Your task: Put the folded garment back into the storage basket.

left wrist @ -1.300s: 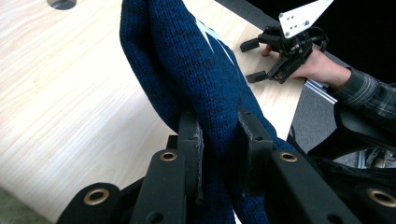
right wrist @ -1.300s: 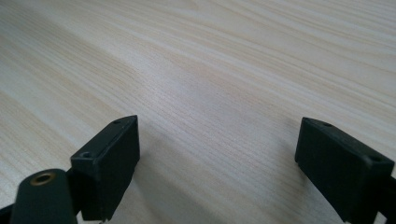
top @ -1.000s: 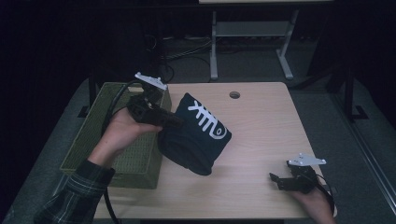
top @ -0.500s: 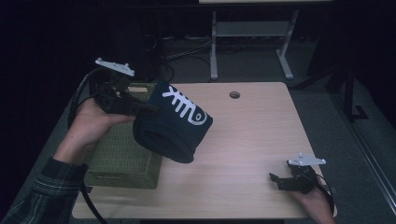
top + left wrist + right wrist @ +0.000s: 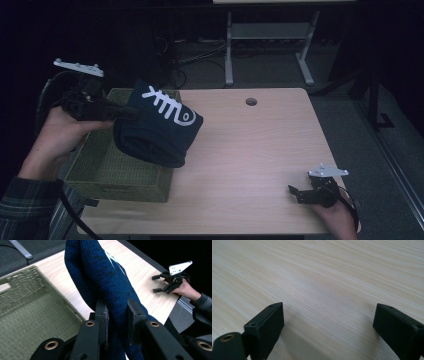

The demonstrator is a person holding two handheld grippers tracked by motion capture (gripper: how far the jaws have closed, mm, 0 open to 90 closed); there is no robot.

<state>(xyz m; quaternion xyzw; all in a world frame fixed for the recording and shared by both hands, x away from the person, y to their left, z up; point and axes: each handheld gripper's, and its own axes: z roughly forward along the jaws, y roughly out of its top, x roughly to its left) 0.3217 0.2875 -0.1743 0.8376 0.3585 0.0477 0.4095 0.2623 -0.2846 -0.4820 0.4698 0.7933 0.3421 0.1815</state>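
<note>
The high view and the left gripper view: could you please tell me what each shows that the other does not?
High view alone: the white fishbone print on the sweater, the table's cable hole and the frame behind it. Left gripper view alone: the left tool with its pads pinching the blue knit, and the weave of the basket floor. Both: the sweater, the basket, the table, and the right tool, open, at the table's edge.
</note>
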